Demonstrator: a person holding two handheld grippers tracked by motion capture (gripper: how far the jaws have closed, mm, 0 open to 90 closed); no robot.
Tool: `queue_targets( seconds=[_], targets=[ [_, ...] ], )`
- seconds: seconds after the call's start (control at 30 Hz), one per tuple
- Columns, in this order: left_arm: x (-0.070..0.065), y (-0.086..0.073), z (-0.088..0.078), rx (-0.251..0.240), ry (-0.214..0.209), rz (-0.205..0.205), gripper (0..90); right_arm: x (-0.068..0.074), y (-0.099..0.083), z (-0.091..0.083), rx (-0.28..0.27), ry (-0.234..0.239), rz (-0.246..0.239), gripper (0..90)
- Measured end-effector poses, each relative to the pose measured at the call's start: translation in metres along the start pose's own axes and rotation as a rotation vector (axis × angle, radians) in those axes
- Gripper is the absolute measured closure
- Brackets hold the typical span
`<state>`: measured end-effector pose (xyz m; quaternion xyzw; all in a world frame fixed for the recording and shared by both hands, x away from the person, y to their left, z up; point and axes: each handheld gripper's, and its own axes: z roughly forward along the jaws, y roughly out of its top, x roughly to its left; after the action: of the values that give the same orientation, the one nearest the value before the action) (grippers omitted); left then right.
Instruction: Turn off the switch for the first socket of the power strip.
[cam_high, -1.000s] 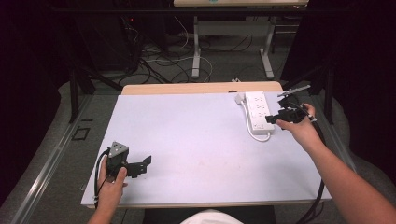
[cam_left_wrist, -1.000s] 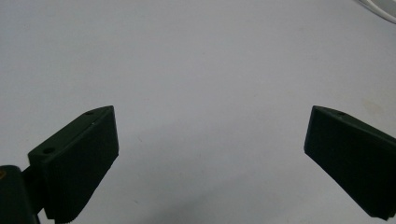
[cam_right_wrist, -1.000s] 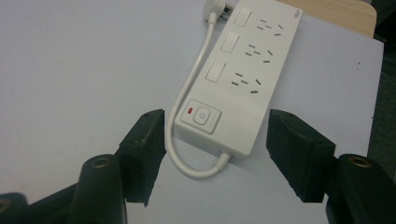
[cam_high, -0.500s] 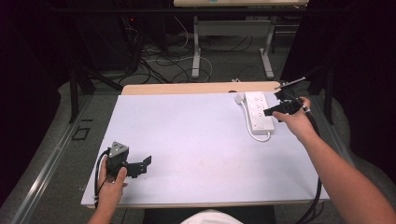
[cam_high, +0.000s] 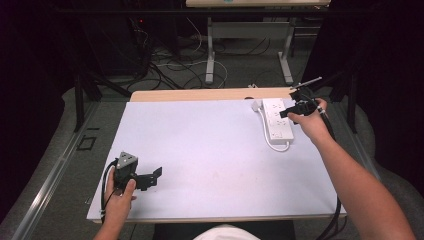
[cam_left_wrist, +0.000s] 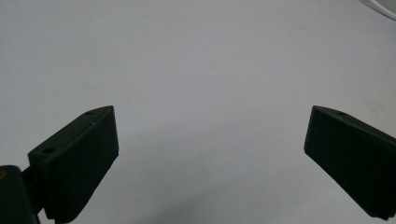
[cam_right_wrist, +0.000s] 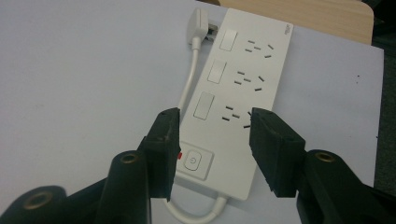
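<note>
I see a pale grey-white rectangular table top (cam_high: 210, 150) with a light wooden strip along its far edge, and the white plastic power strip (cam_high: 277, 119) lies flat near the far right corner of it, its long side running away from me. From the right gripper view the power strip (cam_right_wrist: 236, 93) shows three sets of socket slots, three blank white rectangular covers beside them, and a square power button (cam_right_wrist: 192, 162) with a small red mark at the near end. Its white cord (cam_right_wrist: 189, 84) leaves the near end, curves round and runs up along the strip's left side to a white plug (cam_right_wrist: 197, 23) lying on the table by the far end. My right gripper (cam_high: 292, 111) hangs just over the strip's right side in the high view; in its own view the right gripper (cam_right_wrist: 212, 140) has its black jaws spread partway, with the near socket and button area between them, and I cannot tell whether either jaw touches the plastic. My left gripper (cam_high: 150, 177) sits at the near left part of the table, held in the left hand (cam_high: 119, 197), well apart from the strip. In its own view the left gripper (cam_left_wrist: 208, 154) has its jaws spread wide over bare table surface, with nothing between them.
</note>
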<state>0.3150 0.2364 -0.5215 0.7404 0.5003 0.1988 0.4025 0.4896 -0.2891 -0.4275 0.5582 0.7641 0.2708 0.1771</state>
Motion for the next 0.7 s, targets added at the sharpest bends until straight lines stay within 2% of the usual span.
queue_targets(
  seconds=[0.33,0.7],
  targets=[
    [0.0,0.0,0.0,0.0,0.001,-0.001,2.9,-0.002,0.009,0.012,0.014,-0.009,0.057,67.3],
    [0.001,0.0,0.001,0.001,0.0,0.001,2.9,-0.008,0.012,0.025,0.017,-0.047,0.096,79.8]
  ],
)
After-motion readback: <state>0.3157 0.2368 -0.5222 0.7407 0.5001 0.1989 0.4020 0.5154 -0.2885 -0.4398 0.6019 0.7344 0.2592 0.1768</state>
